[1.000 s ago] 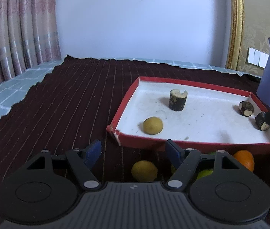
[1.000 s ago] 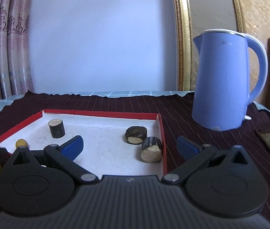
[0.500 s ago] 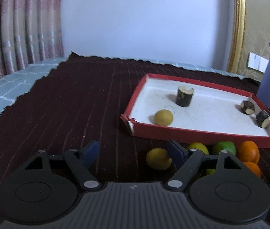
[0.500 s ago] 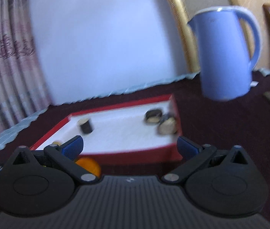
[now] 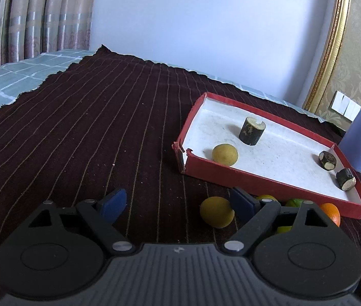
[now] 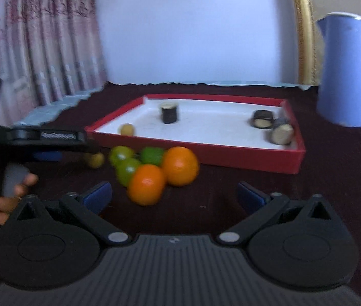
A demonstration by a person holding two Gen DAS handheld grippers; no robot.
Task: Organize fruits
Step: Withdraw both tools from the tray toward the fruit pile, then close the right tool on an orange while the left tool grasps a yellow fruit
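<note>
From the left wrist: left gripper (image 5: 179, 202) with jaws spread wide, just been opening, nothing pressed between the pads; a yellow fruit (image 5: 216, 212) on the cloth just inside the right-hand pad, not gripped. Beyond it, mostly hidden by the gripper's own arm, slivers of green fruits (image 5: 294, 201) and an orange (image 5: 331, 211). Also a torn near-left corner on the red tray (image 5: 269, 186).

From the right wrist, blurred: right gripper (image 6: 174, 193) with jaws released and empty, low over the worktop. Full cluster on show here — two oranges (image 6: 163, 174) touching, three green fruits (image 6: 132, 160) packed beside them, all just in front of the tray's front wall. At left, the other gripper seen side-on and a hand (image 6: 9, 199) on its handle.

Tray: shallow, red card walls, white matte floor. Inside: a second yellow fruit (image 5: 224, 154) near the torn corner, an upright dark-barked cylinder (image 5: 251, 134) with a pale notched top, two short bark-covered stubs (image 5: 337, 168) with pale cut faces by the far-right wall.

Dark maroon cloth (image 5: 91, 127) with thin pale stripes and ragged edges, laid over a pale blue checked cover. Smooth blue kettle (image 6: 348, 74) beside the tray. Plain white wall, pink patterned curtains, gilt frame.
</note>
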